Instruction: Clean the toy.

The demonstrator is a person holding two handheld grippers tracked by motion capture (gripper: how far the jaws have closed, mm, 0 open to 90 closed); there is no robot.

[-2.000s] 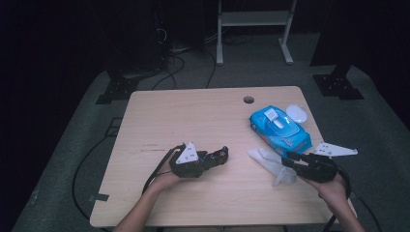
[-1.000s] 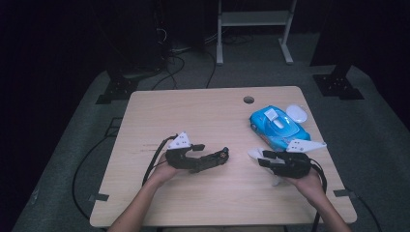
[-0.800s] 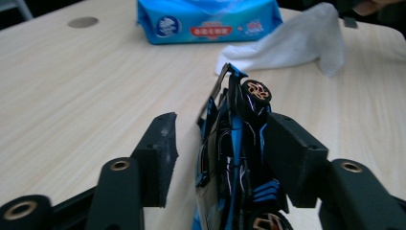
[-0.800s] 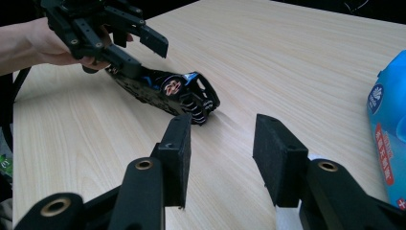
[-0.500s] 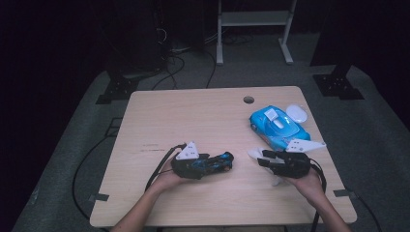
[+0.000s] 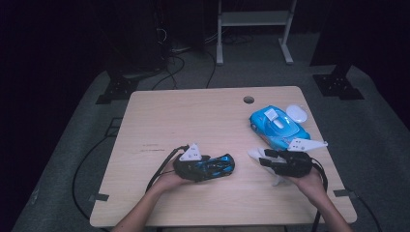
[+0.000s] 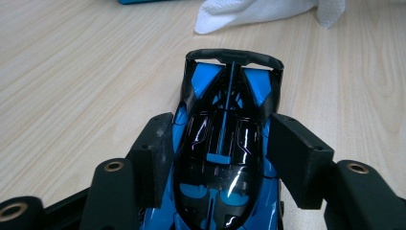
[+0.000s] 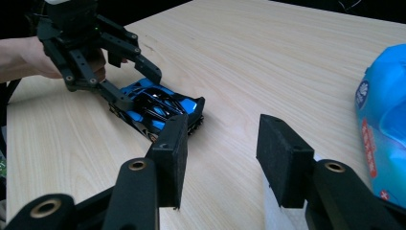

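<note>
Left gripper point(image 6: 227, 166): your jaws have just been opening around the blue toy car point(image 6: 212, 166), which now lies on the desk point(image 6: 193, 121); two seconds ago the car was not to be seen there.
Right gripper point(image 6: 261, 159): half open, just widened, white tissue point(image 6: 255, 153) beneath it; hand unmoved.
Wipes pack point(image 6: 278, 126): unchanged.

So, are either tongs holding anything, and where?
Left tongs, just been opening, straddle the toy car at its middle; grip unclear. Right tongs hold nothing.
</note>
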